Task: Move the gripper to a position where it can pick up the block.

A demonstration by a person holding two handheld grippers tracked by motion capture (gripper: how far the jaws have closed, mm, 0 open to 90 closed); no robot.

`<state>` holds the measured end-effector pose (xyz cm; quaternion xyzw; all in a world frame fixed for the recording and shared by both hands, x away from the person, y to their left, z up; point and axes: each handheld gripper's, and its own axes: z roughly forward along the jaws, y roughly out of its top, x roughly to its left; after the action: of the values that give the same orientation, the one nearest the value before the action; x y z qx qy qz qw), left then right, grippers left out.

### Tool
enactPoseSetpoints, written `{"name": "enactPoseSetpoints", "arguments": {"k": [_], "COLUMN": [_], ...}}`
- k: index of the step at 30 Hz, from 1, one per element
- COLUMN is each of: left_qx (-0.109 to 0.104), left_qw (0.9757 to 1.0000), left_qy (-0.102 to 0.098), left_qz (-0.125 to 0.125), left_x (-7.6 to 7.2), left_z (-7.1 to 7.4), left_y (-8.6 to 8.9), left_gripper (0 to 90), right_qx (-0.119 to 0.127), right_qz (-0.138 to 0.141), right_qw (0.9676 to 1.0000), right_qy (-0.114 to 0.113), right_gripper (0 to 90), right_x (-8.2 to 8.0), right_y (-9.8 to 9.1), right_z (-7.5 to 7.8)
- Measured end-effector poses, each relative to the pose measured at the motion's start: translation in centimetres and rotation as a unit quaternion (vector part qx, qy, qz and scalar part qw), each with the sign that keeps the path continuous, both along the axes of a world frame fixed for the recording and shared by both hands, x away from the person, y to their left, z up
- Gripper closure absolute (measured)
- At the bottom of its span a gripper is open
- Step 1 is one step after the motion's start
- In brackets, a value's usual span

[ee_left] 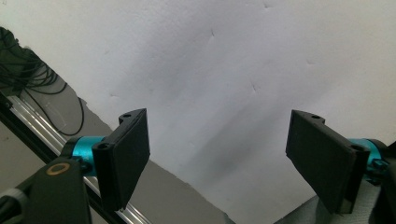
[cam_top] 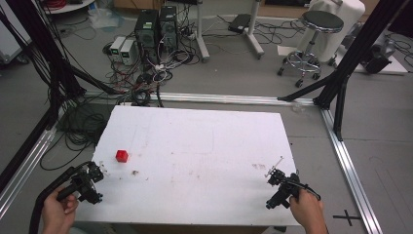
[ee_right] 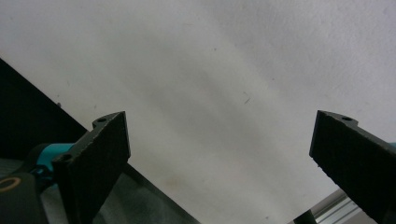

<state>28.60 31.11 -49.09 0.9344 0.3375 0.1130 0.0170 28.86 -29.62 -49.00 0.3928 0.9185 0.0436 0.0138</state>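
The white bench [cam_top: 204, 146] carries one small red cube [cam_top: 122, 156] near its left edge. Your left gripper [cam_top: 95, 171] sits at the near-left corner, just short of the cube; your right gripper [cam_top: 274, 175] sits near-right. Both jaws stand wide apart, holding nothing.

Stool [cam_top: 319, 27], computer towers [cam_top: 156, 27], cables [cam_top: 146, 73]

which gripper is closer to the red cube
The left gripper, near the table's left edge, with the red cube just ahead of it. The right gripper is far across the table.
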Motion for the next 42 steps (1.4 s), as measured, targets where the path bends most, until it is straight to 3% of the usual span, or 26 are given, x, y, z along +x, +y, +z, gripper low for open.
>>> {"name": "enactPoseSetpoints", "arguments": {"k": [13,19,31,42], "left_qx": [-0.003,-0.005,-0.006,-0.004], "left_qw": [1.0000,1.0000,1.0000,0.9995], "left_qy": [0.000,-0.004,-0.004,-0.001], "left_qz": [-0.003,-0.001,-0.004,-0.033], "left_x": [0.1,0.1,0.0,0.4], "left_z": [0.2,0.2,0.2,0.8], "left_y": [0.0,-0.1,-0.3,-0.1], "left_gripper": [21.9,21.9,21.9,21.9], "right_qx": [-0.003,0.002,0.004,0.006], "right_qz": [0.012,0.004,0.009,0.010], "right_qw": [0.9999,1.0000,1.0000,0.9999], "right_qy": [0.002,-0.001,-0.002,0.001], "right_gripper": [4.3,4.3,4.3,4.3], "right_x": [0.1,-0.1,-0.3,-0.3], "right_y": [0.5,0.3,0.2,0.2], "right_z": [0.5,1.0,0.9,0.9]}}
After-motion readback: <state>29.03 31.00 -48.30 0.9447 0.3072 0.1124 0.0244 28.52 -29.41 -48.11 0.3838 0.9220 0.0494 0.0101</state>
